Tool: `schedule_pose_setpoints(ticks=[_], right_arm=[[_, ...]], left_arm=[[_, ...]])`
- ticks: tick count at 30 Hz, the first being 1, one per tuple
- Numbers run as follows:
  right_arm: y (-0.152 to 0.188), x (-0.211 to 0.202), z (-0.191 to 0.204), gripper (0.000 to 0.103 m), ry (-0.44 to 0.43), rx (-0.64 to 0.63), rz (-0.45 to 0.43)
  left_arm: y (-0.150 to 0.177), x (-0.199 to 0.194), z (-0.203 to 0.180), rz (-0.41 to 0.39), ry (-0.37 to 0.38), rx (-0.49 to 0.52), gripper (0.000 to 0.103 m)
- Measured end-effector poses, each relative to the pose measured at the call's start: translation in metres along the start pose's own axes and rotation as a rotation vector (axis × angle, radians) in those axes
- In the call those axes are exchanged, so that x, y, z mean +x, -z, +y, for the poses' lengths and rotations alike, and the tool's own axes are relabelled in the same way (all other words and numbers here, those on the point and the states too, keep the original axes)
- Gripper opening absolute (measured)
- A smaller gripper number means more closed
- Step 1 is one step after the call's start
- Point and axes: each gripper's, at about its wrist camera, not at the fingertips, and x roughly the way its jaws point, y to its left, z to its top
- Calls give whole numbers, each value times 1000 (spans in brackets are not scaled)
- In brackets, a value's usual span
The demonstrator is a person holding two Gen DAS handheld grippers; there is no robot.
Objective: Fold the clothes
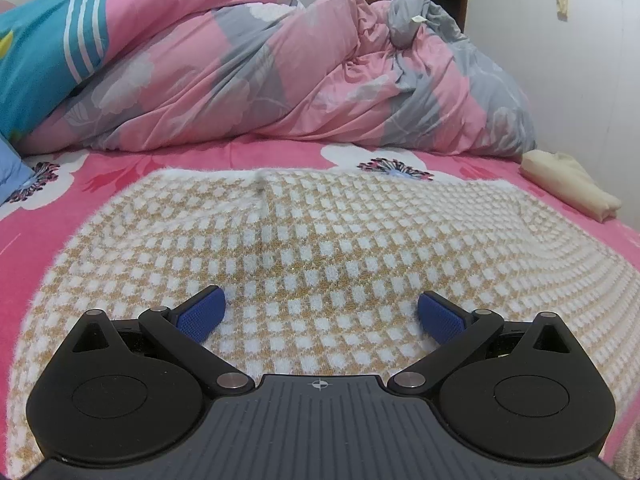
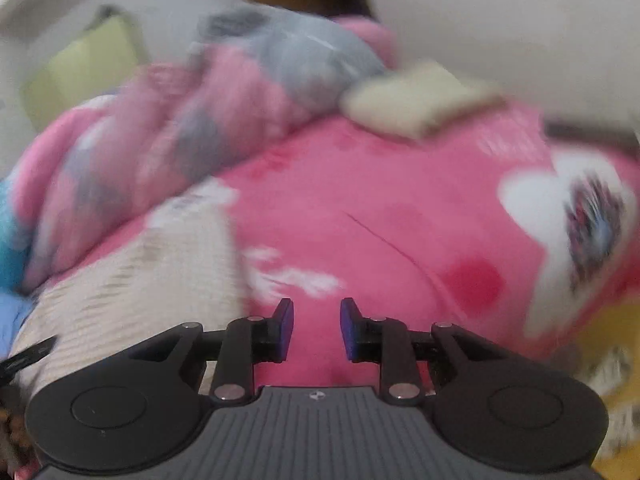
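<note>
knit lies flat on bed. left gripper spread wide, empty; right gripper parted, empty. between folds; next: grasp an edge.

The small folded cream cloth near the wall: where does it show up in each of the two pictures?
Left wrist view: the folded cream cloth lies at the far right edge, on the pink sheet, just right of the quilt's end.
Right wrist view: it sits blurred in the upper middle-right, against the quilt.
Shared landmark: the bunched pink-and-grey quilt, beside the cloth in both views.
</note>
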Motion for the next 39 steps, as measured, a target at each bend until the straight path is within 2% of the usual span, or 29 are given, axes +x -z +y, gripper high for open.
schedule_pose_setpoints(ticks=[3, 6, 7, 9, 10, 12, 15, 17, 18, 19, 22, 24, 27, 29, 31, 33, 36, 37, 39], right_arm=[[15, -23, 64, 27, -115, -258, -93], [44, -13, 117, 26, -182, -512, -121], [54, 5, 123, 27, -135, -575, -87], [73, 51, 113, 26, -23, -661, 65], [74, 49, 103, 26, -68, -642, 33], [55, 42, 114, 25, -35, -611, 90], [34, 11, 144, 26, -77, -620, -37], [30, -1, 161, 27, -206, -588, -103], [35, 5, 167, 28, -250, -582, -107], [40, 13, 174, 33, -291, -577, -109], [79, 82, 177, 36, -176, -667, 105], [69, 82, 177, 35, -187, -636, 103], [44, 50, 192, 32, -198, -589, 26], [40, 34, 202, 33, -326, -585, -67], [52, 39, 210, 35, -417, -603, -88], [77, 82, 222, 35, -365, -672, 45], [82, 103, 213, 35, -347, -692, 67], [70, 97, 218, 33, -319, -663, 100], [49, 75, 227, 30, -331, -637, 54]], left_arm=[[0, 0, 0, -3, 0, 2, 103], [1, -1, -1, -5, 1, 6, 103], [1, -1, -1, -7, 3, 8, 103], [2, -2, 0, -15, 9, 12, 103], [3, -2, 1, -18, 10, 14, 103], [3, -2, 2, -24, 14, 13, 103], [4, -2, 3, -31, 18, 12, 103], [4, -2, 4, -33, 22, 9, 103], [3, -3, 4, -33, 24, 7, 103], [3, -3, 5, -32, 29, 6, 103], [2, -4, 9, -25, 54, 2, 103], [1, -5, 10, -21, 64, 3, 103], [-2, -8, 16, -18, 88, -23, 103], [-4, -13, 22, -20, 102, -67, 102], [-7, -23, 32, -26, 112, -125, 102], [-8, -34, 42, -37, 120, -182, 102], [-10, -57, 67, -59, 97, -266, 102], [-10, -65, 75, -60, 82, -289, 102], [-10, -80, 88, -68, 50, -325, 102]])
